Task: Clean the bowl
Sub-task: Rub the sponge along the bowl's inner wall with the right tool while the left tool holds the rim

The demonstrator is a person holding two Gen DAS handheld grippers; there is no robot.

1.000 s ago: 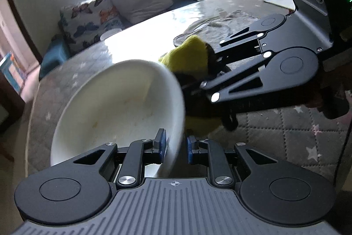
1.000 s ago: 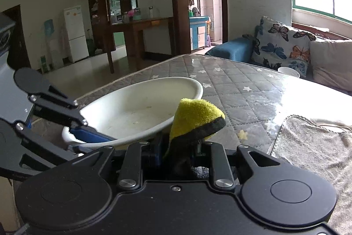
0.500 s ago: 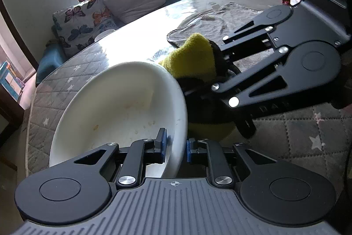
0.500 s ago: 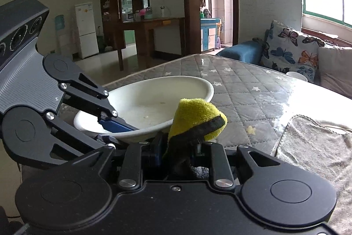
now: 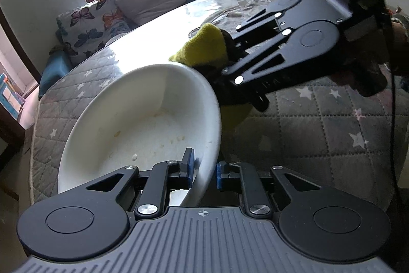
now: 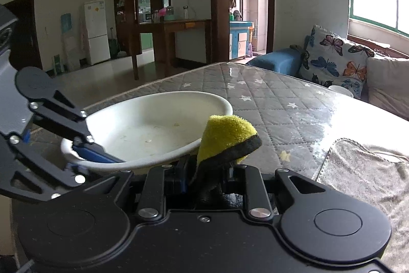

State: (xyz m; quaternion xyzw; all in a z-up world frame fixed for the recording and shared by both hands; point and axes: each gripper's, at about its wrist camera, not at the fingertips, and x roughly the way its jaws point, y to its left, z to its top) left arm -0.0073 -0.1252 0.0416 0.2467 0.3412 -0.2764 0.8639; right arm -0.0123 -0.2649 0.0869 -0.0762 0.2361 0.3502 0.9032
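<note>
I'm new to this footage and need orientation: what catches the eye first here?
A white bowl, speckled with crumbs, is tilted and pinched at its rim by the left hand-held gripper. Just outside its rim, the right hand-held gripper clamps a yellow sponge over the quilted table.

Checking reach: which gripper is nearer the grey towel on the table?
Right. The right gripper, shut on the yellow sponge, sits beside the grey towel; the left gripper clamps the bowl rim, farther off.

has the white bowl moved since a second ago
Yes. In the right wrist view the bowl has shifted right across the quilted table, nearer the yellow sponge; its rim is clamped by the left gripper.
</note>
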